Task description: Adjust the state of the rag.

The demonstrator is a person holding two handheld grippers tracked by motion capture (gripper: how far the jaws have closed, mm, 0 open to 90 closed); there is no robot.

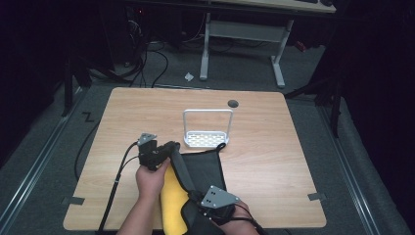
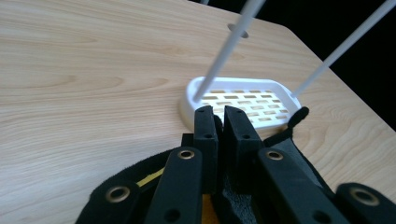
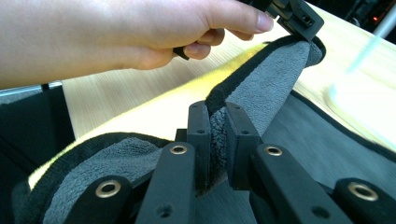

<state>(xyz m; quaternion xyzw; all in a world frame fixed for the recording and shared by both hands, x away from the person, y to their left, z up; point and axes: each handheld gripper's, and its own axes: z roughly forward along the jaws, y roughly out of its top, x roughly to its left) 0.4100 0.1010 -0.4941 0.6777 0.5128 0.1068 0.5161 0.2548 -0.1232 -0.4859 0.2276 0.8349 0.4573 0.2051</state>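
Note:
A grey cloth (image 1: 205,169) with black edging and a yellow underside (image 1: 173,196) lies at the table's near middle, partly lifted along its left edge. My left gripper (image 1: 172,147) is shut on the far end of that edge, just short of the white rack (image 1: 208,139). My right gripper (image 1: 198,198) is shut on the same edge nearer the front. In the left gripper view the jaws (image 2: 219,135) pinch the cloth (image 2: 292,128) in front of the rack (image 2: 243,100). In the right gripper view the jaws (image 3: 217,133) clamp the raised fold (image 3: 275,84), which runs up to the left gripper (image 3: 303,23).
The white rack has a tall wire handle (image 1: 208,111) and stands mid-table. A round cable hole (image 1: 233,103) sits behind it. The wooden table (image 1: 274,147) has tape marks at both front corners. A desk frame (image 1: 242,34) stands on the floor beyond.

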